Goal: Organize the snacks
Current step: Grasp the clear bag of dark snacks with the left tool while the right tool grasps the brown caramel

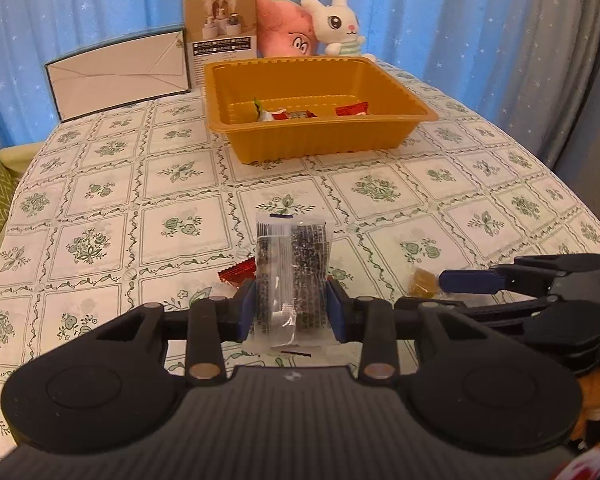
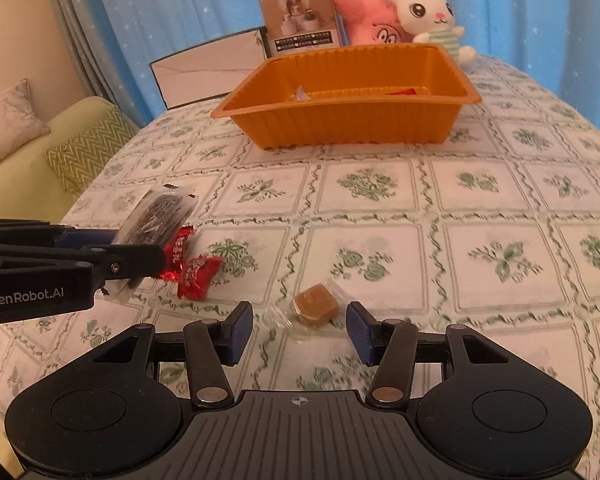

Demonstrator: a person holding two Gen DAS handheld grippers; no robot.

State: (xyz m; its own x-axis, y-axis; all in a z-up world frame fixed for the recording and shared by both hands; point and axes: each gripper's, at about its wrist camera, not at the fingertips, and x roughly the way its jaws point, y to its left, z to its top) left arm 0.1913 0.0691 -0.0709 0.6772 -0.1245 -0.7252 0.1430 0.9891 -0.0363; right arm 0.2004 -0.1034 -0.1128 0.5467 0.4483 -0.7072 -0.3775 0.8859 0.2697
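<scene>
Floral tablecloth [image 2: 380, 208]; "GenRobot.AI" left gripper [image 1: 291, 308] clamps clear packet [image 1: 291, 276]; right gripper [image 2: 300, 330] apart.

My two wrist cameras look forward, low over the floral-patterned tablecloth [image 1: 100, 184], both facing the ribbed orange plastic tray [image 1: 316, 140] [image 2: 352, 120].

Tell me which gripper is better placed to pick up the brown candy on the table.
Right. The right gripper is open with the brown candy just ahead between its fingers; the left gripper is already shut on the dark snack packet.
</scene>
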